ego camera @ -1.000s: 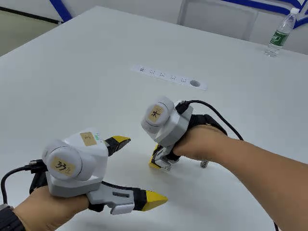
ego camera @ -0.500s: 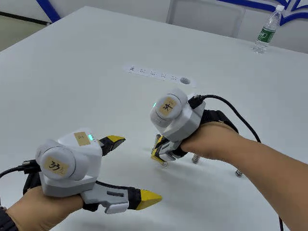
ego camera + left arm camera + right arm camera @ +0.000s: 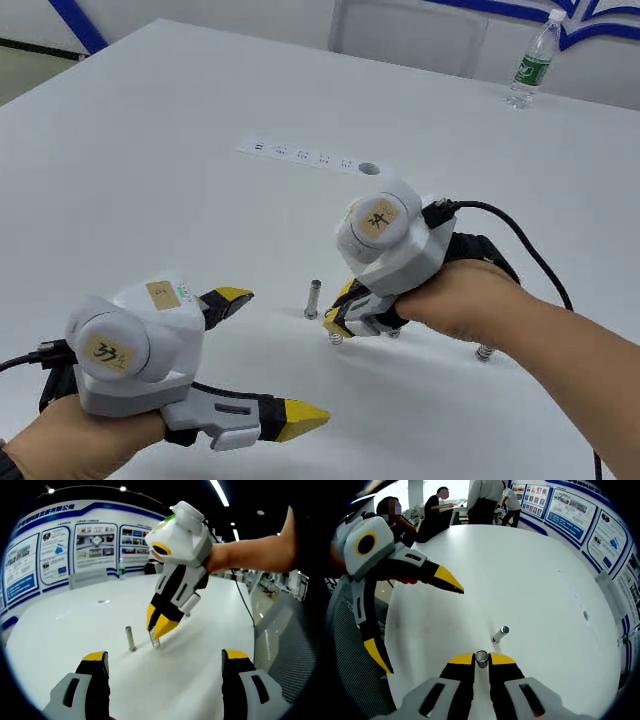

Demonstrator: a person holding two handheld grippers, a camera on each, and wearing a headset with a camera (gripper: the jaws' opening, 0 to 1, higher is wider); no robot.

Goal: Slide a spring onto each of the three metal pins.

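A bare metal pin (image 3: 313,299) stands upright on the white table (image 3: 150,150). Just right of it, my right gripper (image 3: 338,324) is shut on a small spring (image 3: 335,338) that hangs from its yellow tips close to the tabletop. In the right gripper view the spring (image 3: 481,658) sits end-on between the jaws, with the pin (image 3: 500,634) a little ahead. In the left gripper view the spring (image 3: 155,639) hangs next to the pin (image 3: 130,639). My left gripper (image 3: 268,355) is open and holds nothing, nearer to me on the left. Two more springs (image 3: 484,352) stand by the right hand.
A flush socket strip (image 3: 310,158) runs across the table's middle. A water bottle (image 3: 530,62) stands at the far right edge. A black cable (image 3: 520,240) trails from the right gripper. People stand at a far desk (image 3: 470,500).
The right gripper has shifted right with the spring, and the bare pin has come into sight left of its tips. The head camera has moved. The left gripper stays open.
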